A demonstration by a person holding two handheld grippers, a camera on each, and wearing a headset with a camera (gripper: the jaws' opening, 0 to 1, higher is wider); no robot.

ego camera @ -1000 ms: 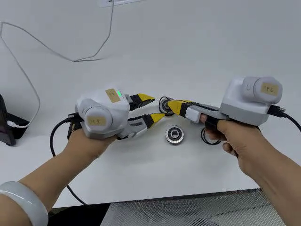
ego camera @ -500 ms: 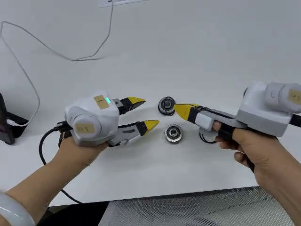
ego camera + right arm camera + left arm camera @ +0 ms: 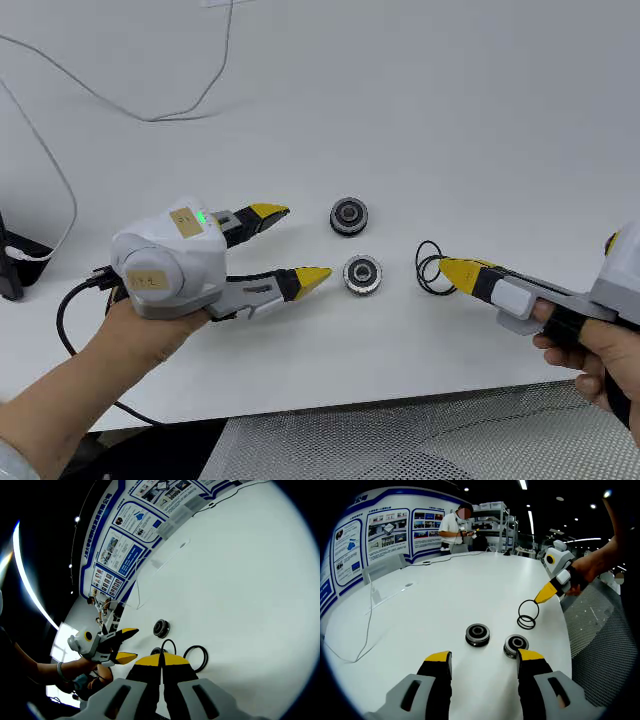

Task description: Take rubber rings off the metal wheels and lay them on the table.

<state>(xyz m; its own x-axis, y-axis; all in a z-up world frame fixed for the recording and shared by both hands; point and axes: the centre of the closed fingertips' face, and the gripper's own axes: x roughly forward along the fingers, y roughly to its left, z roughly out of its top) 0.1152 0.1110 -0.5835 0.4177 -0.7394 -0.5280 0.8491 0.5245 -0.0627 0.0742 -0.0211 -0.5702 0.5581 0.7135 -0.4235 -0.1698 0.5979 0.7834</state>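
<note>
Two jaws of the left hand-held gripper (image 3: 290, 243) stand wide apart with nothing between them, yellow tips pointing right over the white tabletop (image 3: 450, 120). A grey cable (image 3: 150, 120) trails across the surface behind it. Just beyond those tips sit two metal wheels, apart from each other: the far wheel (image 3: 348, 215) ahead of the upper tip, and the near wheel (image 3: 362, 274) just beside the lower tip. Both lie flat, and no black band is visible around them. Right of the near wheel, a rubber ring (image 3: 168, 645) loops up from the tip of the right hand-held gripper (image 3: 448, 267), whose jaws are pressed together on its edge. The other rubber ring (image 3: 196, 658) lies flat on the tabletop, overlapping the pinched one in the head view.
</note>
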